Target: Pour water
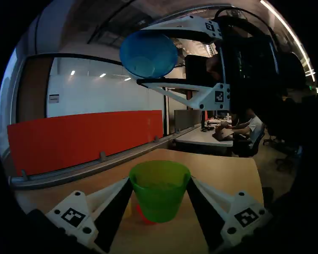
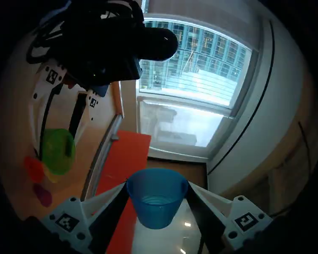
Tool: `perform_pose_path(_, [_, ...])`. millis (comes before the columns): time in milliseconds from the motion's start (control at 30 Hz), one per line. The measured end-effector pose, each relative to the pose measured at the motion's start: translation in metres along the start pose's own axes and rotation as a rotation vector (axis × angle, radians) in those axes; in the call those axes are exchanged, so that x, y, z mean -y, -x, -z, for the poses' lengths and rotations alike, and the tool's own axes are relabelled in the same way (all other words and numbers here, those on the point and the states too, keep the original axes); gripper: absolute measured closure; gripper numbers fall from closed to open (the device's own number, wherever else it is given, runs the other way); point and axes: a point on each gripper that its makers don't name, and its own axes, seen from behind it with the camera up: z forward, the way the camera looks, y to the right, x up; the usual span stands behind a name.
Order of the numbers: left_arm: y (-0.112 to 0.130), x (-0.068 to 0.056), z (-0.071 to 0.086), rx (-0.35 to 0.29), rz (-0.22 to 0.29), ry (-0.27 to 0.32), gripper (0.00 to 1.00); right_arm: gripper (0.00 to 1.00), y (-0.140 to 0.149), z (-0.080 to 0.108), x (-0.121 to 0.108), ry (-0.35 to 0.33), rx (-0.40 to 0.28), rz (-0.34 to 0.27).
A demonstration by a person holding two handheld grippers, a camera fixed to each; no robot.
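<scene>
A green cup (image 1: 159, 199) stands upright over the wooden table (image 1: 227, 169), with my left gripper (image 1: 159, 182) shut on its sides. High above it hangs a blue cup (image 1: 148, 55), tipped on its side with its mouth turned this way, held in my right gripper (image 1: 141, 56). No stream of water is visible between the two cups. In the right gripper view the blue cup (image 2: 157, 197) sits between my right gripper's (image 2: 157, 185) fingers, and a faint water line shows inside. Farther off, the left gripper (image 2: 57, 142) holds the green cup (image 2: 57, 150).
Red (image 2: 34, 167), yellow and purple (image 2: 42, 194) cups sit on the table close to the green cup. An orange partition (image 1: 87, 135) with a metal rail runs along the table's far edge. People sit at desks (image 1: 210, 137) beyond. A large window (image 2: 193, 84) is nearby.
</scene>
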Motion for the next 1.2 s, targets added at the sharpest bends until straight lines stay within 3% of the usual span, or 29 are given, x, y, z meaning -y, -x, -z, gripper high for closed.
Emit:
perform_pose_path(300, [-0.002,-0.001,0.000,-0.002,-0.002,0.000,0.14,0.08,0.000,0.000,-0.002,0.002,-0.008,-0.031])
perform_pose_path(567, [-0.004,-0.002,0.000,-0.005,-0.007,-0.001,0.14,0.08,0.009,0.002,-0.001,0.002,-0.007,-0.166])
perform_pose_path(767, [-0.007,-0.001,0.002,-0.008,-0.009,-0.004,0.14,0.08,0.016,0.007,-0.002,0.006,-0.006,-0.338])
perform_pose_path(1200, [-0.008,0.002,0.005,-0.008,-0.014,-0.014,0.14,0.08,0.007,0.022,0.002,-0.009,-0.052,-0.818])
